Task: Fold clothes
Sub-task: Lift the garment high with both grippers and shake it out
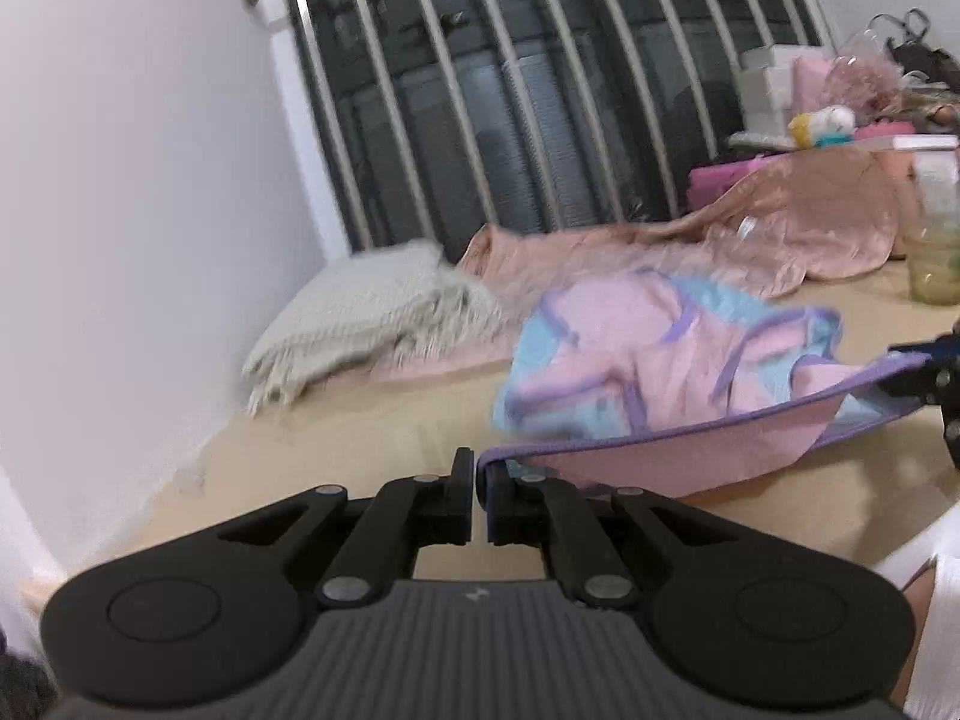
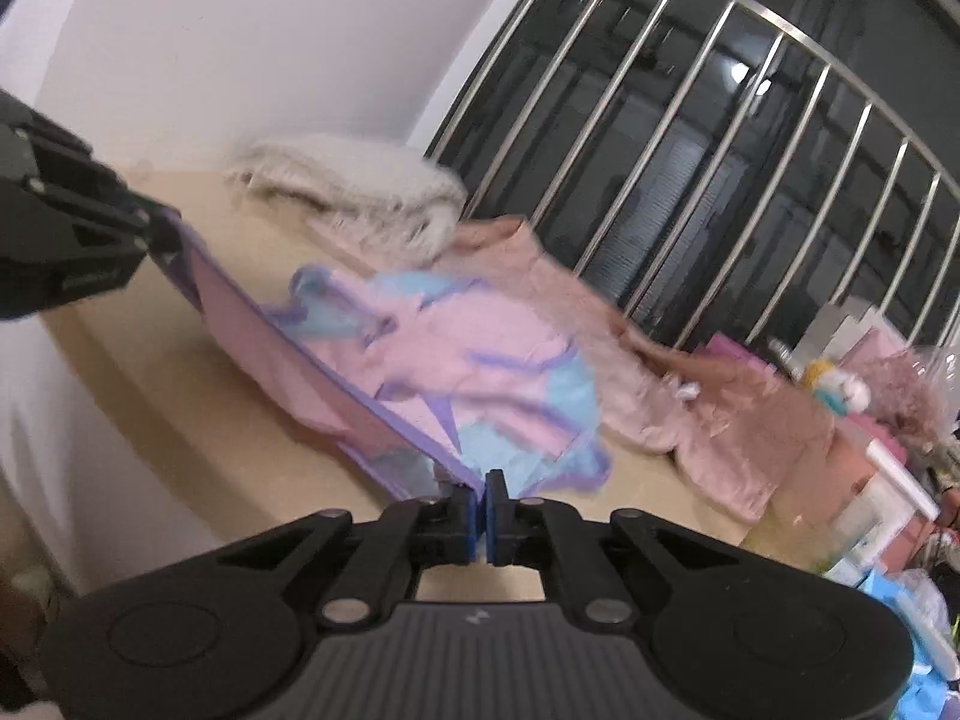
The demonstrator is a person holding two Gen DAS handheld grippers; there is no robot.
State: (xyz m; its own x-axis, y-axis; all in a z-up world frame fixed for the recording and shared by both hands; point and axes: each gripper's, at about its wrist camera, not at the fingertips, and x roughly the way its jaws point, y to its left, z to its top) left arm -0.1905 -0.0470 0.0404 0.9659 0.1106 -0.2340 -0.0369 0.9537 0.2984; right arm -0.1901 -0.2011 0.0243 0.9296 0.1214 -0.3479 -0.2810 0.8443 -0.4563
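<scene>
Both grippers pinch the purple hem of a pink-and-blue garment [image 1: 660, 354] on the beige table [image 1: 360, 420]: left gripper [image 1: 477, 480] and right gripper [image 2: 480, 501], jaws clamped. Best lift evenly, hem taut, so the crumpled far cloth drapes flat.

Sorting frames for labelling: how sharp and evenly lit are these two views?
Left wrist view: pink, blue and purple garment and fringed cream blanket motion-blurred, black left gripper sharp, window bars bowed. Right wrist view: same blur, lamp glare on the dark glass.
</scene>
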